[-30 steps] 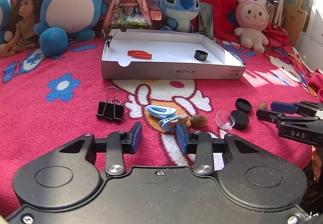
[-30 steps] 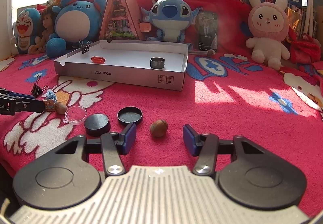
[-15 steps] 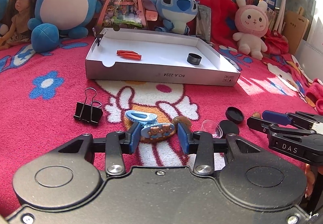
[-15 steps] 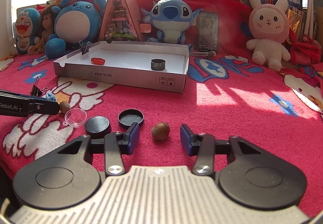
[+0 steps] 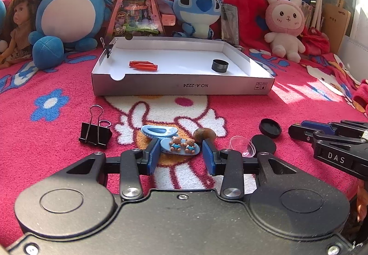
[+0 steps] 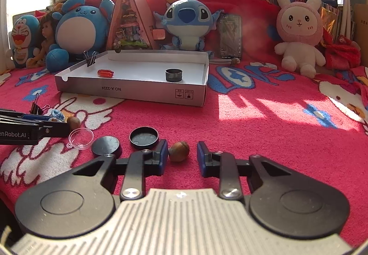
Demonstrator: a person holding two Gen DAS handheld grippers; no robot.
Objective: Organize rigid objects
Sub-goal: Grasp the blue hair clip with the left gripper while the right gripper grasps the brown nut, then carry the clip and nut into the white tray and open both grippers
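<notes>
The bear hair clip (image 5: pixel 180 146) now lies squarely between the fingers of the left gripper (image 5: pixel 180 156), on the pink blanket (image 5: pixel 253 107), just in front of the plain blue clip (image 5: pixel 159 131); a second ago it sat well ahead of the blue pads, so the claw has slid forward until it brackets the piece; the jaws are spread, a gap showing on each side of the clip, nothing pinched yet. To my eye that means the reach is done and only the squeeze remains.

The right gripper (image 6: pixel 180 157) has done the same with the hazelnut (image 6: pixel 179 151); the nut was clearly out in front a moment back and now sits between the pads, nearer the left one, the claw likewise spread and not gripping.

Around them little has stirred; the binder clip (image 5: pixel 95 131) lies left of the hair clips, a second nut (image 5: pixel 204 133) just beyond the bear clip, the clear cap (image 5: pixel 242 146) and two black lids (image 5: pixel 270 128) between the two grippers.

Further back the white box tray (image 5: pixel 184 88) stands as it did, holding the orange piece (image 5: pixel 143 65) and the black ring (image 5: pixel 219 66), with a small clip (image 6: pixel 90 59) on its far-left corner; I'd guess both pickups are bound there.
</notes>
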